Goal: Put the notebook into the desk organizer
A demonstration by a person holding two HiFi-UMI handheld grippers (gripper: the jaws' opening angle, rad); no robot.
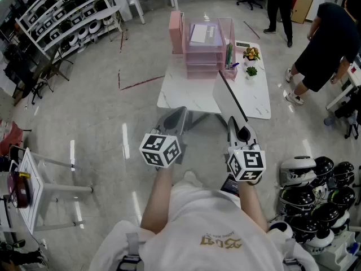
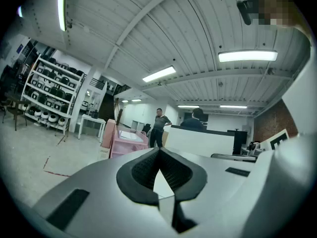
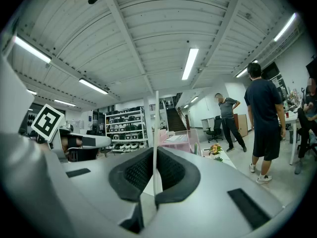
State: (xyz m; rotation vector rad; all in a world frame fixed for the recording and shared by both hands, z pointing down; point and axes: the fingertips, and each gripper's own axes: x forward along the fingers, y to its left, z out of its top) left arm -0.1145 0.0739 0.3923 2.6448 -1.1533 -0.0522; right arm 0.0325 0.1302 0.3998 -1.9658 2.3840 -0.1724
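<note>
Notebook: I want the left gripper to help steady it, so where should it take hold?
Probably the near edge beside the right gripper, coming in from the person's side. The notebook stands on edge, thin, its broad faces sideways, so only jaws straddling an edge would fit. The left gripper is shut and would need opening first.

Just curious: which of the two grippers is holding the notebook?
The right gripper: its jaws pinch the thin white notebook; the left gripper holds nothing.
</note>
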